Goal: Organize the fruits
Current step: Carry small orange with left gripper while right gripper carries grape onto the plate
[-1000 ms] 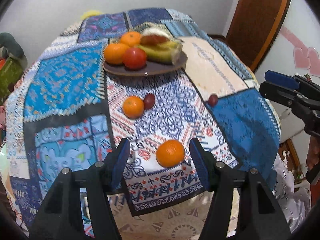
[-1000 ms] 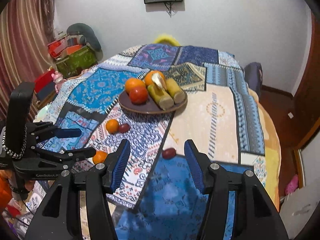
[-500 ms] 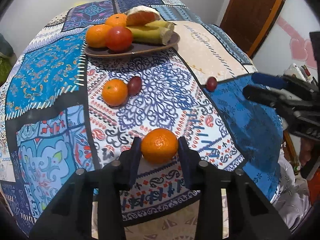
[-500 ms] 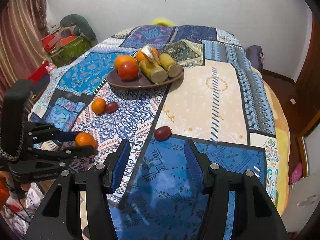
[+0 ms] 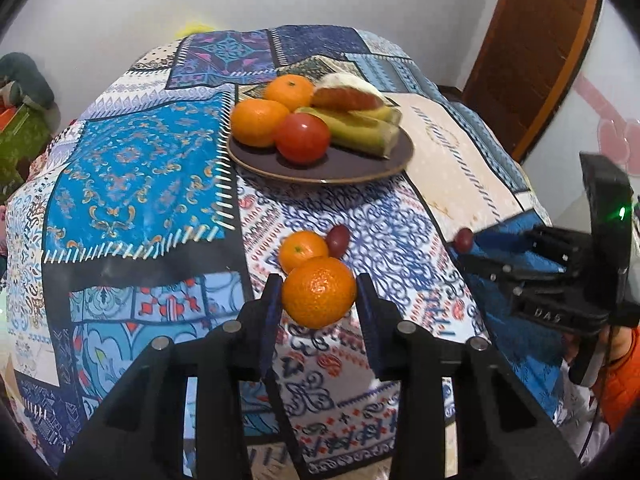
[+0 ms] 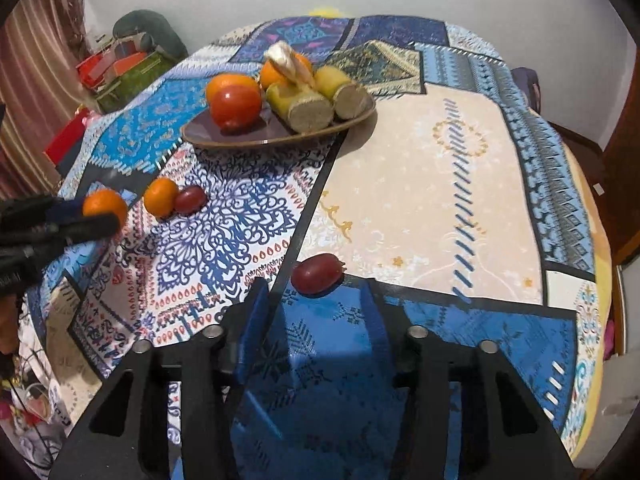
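My left tool (image 5: 319,295) pinches orange (image 5: 319,292), lifted off bed cover (image 5: 132,184). Only R view shows my right tool (image 6: 316,312) spread wide, red grape (image 6: 316,273) on cover btwn tips.

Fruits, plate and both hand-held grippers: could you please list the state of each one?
Left hand-held gripper: shut on the tangerine.
Tangerine: gripped, lifted off the cloth.
Right hand-held gripper: open, at the red grape.
Red grape: loose on the cloth.
Plate: loaded with fruit.
Small tangerine: loose, beside another grape.
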{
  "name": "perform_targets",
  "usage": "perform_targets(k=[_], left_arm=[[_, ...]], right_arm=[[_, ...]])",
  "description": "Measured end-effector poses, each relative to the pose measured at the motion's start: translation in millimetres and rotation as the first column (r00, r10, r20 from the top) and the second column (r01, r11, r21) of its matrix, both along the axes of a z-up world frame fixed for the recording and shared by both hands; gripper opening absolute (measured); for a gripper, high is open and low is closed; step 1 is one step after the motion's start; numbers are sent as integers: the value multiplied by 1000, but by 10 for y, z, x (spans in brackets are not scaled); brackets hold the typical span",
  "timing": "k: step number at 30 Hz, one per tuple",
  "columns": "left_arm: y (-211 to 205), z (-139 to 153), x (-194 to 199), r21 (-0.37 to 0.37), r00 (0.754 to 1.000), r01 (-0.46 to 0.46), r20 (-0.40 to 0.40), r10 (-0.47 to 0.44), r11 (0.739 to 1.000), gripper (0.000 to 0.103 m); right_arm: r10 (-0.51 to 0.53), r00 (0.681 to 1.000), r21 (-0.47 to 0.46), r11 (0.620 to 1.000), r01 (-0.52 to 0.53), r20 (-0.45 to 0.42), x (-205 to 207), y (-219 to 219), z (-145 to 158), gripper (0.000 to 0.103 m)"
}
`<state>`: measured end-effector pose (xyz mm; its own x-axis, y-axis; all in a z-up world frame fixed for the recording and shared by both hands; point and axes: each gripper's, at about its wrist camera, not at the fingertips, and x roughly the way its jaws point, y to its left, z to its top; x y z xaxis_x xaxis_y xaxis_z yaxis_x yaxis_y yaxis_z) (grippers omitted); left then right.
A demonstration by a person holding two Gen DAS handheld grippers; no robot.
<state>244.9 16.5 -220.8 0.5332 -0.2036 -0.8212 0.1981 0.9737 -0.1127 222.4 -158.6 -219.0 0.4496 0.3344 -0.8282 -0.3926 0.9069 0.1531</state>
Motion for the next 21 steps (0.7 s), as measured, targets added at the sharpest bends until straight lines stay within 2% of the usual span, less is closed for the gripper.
perform_targets(k=[5,9,15,21], left_arm=[[37,4,76,-6,1000,-13,8,13,1000,36],[41,12,93,-2,1000,-14,19,14,1000,36],[61,86,107,-7,999,-20,38,21,1000,37],[108,240,146,-9,997,-32,76,33,999,36]], right_arm=[[-7,1000,-8,1000,7,9,39,26,-49,40],[-5,1000,-15,1000,5,18,44,41,-55,27],[-2,1000,-3,1000,2,22,44,41,-18,26],[10,996,-2,1000,-10,92,47,104,235,26]])
